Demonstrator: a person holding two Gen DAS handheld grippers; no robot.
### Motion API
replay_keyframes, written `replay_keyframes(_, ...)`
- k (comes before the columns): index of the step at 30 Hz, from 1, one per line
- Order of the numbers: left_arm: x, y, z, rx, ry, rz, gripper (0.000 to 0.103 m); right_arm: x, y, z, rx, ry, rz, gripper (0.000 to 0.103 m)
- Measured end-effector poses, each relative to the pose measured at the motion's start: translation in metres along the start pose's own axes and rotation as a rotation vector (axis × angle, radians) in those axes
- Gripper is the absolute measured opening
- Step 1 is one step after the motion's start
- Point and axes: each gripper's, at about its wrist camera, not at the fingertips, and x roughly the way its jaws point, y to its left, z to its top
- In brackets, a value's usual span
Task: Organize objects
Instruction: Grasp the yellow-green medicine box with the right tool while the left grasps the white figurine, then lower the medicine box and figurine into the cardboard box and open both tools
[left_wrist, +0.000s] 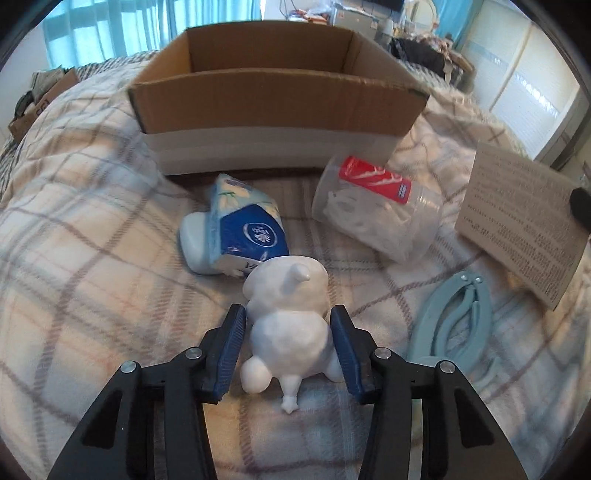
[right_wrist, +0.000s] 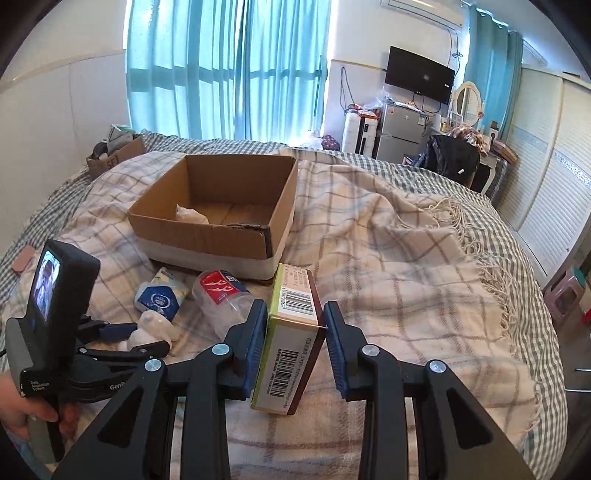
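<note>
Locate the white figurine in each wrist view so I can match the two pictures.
Left wrist view: the white figurine lies at bottom centre on the plaid blanket, between the pads of the left claw.
Right wrist view: it sits at lower left, between the left claw's fingers.
Shared landmark: the cardboard box, beyond the figurine in both views.

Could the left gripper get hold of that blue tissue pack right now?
Probably not as things stand. The left gripper has its jaws around the white figurine, which lies directly between it and the tissue pack. It would likely have to deal with the figurine or come round it first.
</note>
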Motion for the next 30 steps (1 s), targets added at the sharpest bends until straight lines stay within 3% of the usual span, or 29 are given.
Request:
replay_keyframes(8,-0.074,0.011,0.018,-0.023,-0.162,-0.052,0.048,-0.033,0.016,0.025,-0.026,-0.096,0.012,0.031)
replay_keyframes(18,-0.133,0.02,0.107,-0.025,-0.323,-0.025,0.048,-0.058,0.04,0.111,-0.104,-0.244,0.041,0.031)
replay_keyframes(24,-0.129,0.028,0.165,-0.015,-0.343,-0.027,0.048,-0.028,0.047,0.163,-0.127,-0.253,0.055,0.031)
replay_keyframes(30,-0.088,0.037,0.205,-0.007,-0.313,-0.024,0.048,0.036,0.056,0.199,-0.116,-0.207,0.078,0.031)
